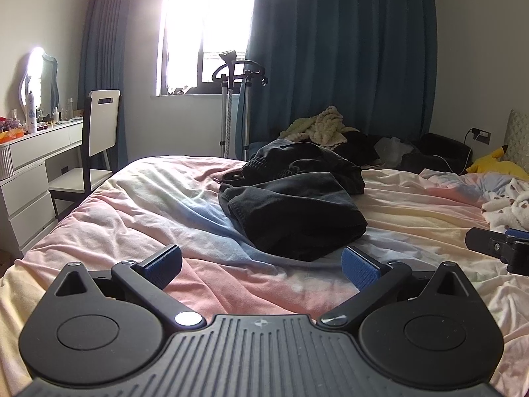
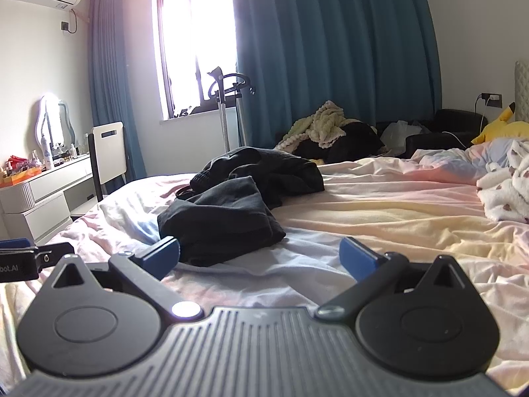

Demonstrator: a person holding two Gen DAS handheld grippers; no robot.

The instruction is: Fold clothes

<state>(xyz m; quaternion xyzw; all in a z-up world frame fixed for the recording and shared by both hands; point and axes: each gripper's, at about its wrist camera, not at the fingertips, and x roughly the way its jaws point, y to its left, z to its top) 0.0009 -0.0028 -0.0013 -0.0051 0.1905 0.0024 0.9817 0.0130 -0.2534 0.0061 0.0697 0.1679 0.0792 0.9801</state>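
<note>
Both grippers are held above a bed (image 1: 99,225) covered in a rumpled pastel sheet, and neither carries anything. The left gripper (image 1: 261,266) has its two blue-padded fingers spread wide, with bare sheet between them. The right gripper (image 2: 259,256) is likewise spread wide; it also shows at the right edge of the left wrist view (image 1: 502,248), and the left one shows at the left edge of the right wrist view. The task item, a dark folded garment (image 1: 294,218), lies on the sheet toward the middle of the bed, just ahead of both grippers and touched by neither. In the left wrist view its long axis runs diagonally, from the far left down to the near right, with a blunt near corner pointing toward the gap between the left gripper's fingers. In the right wrist view the same garment (image 2: 221,221) sits left of centre, its near edge just beyond the left-hand finger (image 2: 162,254). Directly behind it, and touching it, lies a second heap of dark clothing (image 1: 297,162), crumpled and unfolded. A pale knitted blanket (image 1: 324,125) is piled at the far side of the bed. A yellow plush toy (image 2: 499,129) and a white spotted fleece item (image 2: 506,188) lie toward the right. A white dresser (image 1: 36,165) and chair (image 1: 101,122) stand to the left, below a window (image 1: 201,26) with blue curtains.
</note>
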